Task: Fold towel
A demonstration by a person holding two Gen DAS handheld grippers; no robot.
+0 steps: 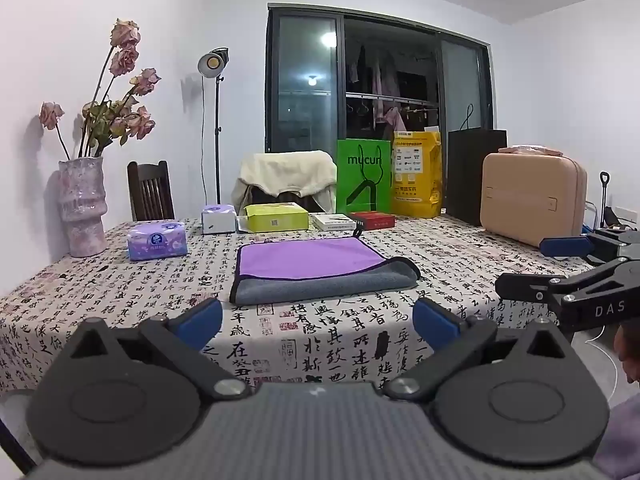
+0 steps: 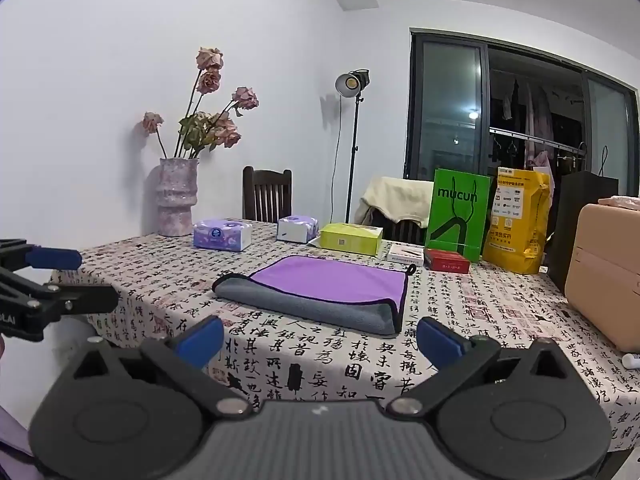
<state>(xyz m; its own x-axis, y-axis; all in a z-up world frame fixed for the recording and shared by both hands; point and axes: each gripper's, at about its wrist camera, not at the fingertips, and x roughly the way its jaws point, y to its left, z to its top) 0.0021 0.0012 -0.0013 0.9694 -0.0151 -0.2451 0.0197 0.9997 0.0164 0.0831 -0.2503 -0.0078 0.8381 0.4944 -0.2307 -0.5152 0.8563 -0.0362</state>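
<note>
Both the left gripper (image 1: 318, 322) and right gripper (image 2: 320, 338) hang wide open, holding nothing; beyond them on the tablecloth (image 1: 120, 292) lies the towel (image 1: 320, 270), folded once (soft, light, limp), best pinched at its corners

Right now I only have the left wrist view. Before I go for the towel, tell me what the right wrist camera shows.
Observer: The right gripper is wide open, nothing between its blue pads, facing the towel.
Operator: Check the table near the suitcase.
Observer: A small white object lies on the tablecloth in front of the suitcase. It is too cropped to identify.
Operator: Report my gripper from outside.
Observer: The left gripper is open, off to the towel's left, and apart from it.
</note>
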